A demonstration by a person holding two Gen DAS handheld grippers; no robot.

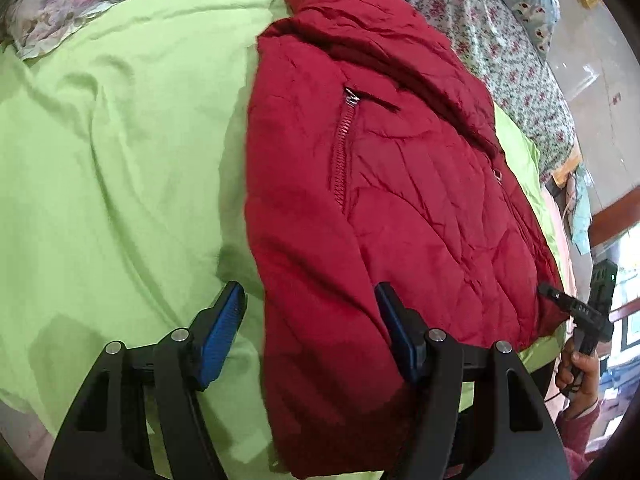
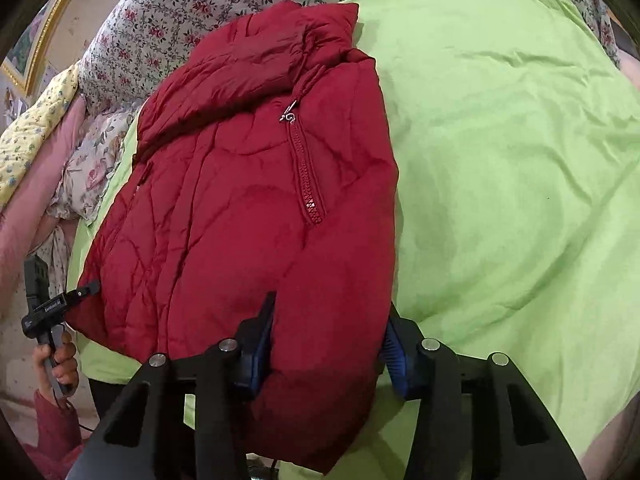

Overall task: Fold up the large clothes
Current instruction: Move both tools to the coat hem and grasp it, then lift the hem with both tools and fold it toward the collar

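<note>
A red quilted jacket (image 1: 384,200) lies folded lengthwise on a lime green sheet (image 1: 120,160), collar at the far end, a zipped pocket facing up. My left gripper (image 1: 310,300) is open above the jacket's near left edge, one blue pad over the sheet and one over the fabric. In the right wrist view the jacket (image 2: 248,208) fills the middle. My right gripper (image 2: 330,320) is open, its pads either side of the jacket's near hem, and grips nothing. Each gripper shows in the other's view, held by a hand, at the right edge (image 1: 576,312) and the left edge (image 2: 60,304).
The green sheet (image 2: 500,160) covers a bed. A floral bedspread (image 2: 180,8) lies beyond the jacket, with a floral pillow (image 1: 76,4) at the far left. The bed edge and floor (image 1: 600,92) are to the right in the left wrist view.
</note>
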